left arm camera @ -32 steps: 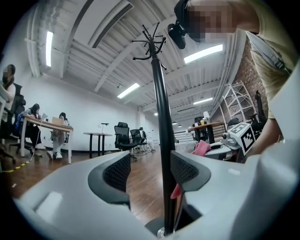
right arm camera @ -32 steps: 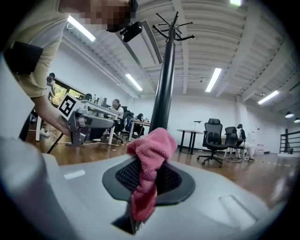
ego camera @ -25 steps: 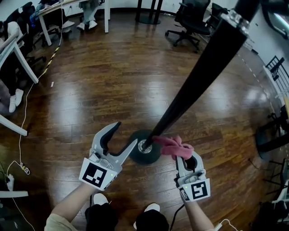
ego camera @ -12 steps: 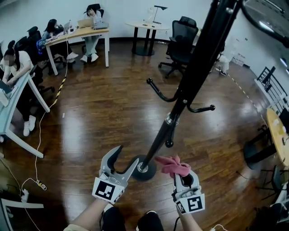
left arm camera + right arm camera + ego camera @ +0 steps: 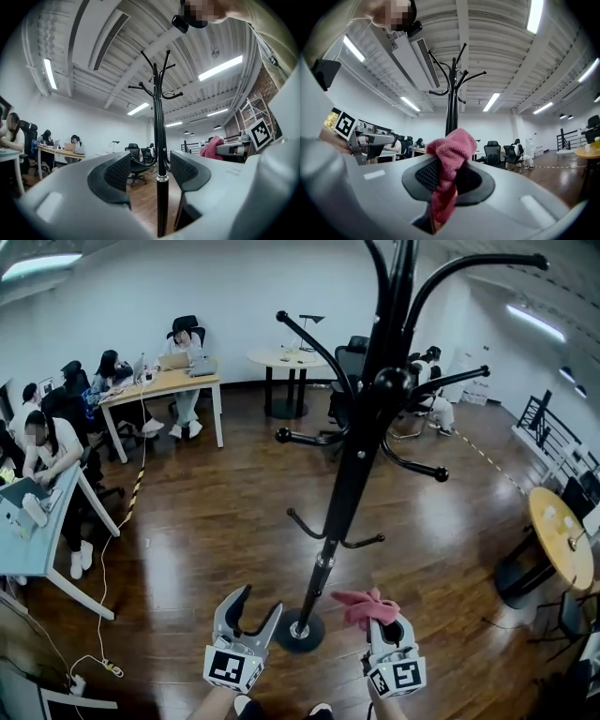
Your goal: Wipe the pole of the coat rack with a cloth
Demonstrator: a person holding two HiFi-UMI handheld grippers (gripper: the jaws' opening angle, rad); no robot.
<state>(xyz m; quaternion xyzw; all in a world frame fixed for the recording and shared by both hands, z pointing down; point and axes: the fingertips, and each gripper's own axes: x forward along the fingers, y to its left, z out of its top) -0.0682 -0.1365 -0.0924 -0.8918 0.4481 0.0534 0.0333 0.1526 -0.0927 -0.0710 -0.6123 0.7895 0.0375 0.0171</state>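
The black coat rack pole [image 5: 349, 486] rises from a round base [image 5: 300, 630] on the wooden floor, with curved hooks [image 5: 314, 437] higher up. My left gripper [image 5: 260, 602] stands open just left of the base. In the left gripper view the pole [image 5: 162, 197] shows between the spread jaws, apart from them. My right gripper [image 5: 382, 622] is to the right of the base, shut on a pink cloth [image 5: 365, 606]. In the right gripper view the cloth [image 5: 449, 164] bunches out of the jaws, with the pole [image 5: 451, 101] behind it.
Desks [image 5: 169, 385] with seated people line the left side. A round table [image 5: 286, 360] and office chairs [image 5: 349, 362] stand at the back. A wooden round table [image 5: 561, 538] is at the right. Cables [image 5: 98, 667] lie on the floor at the left.
The head view has tilted up, so the rack's hooks and the room now show. Both grippers sit lower in frame, still either side of the base; the cloth stays held.
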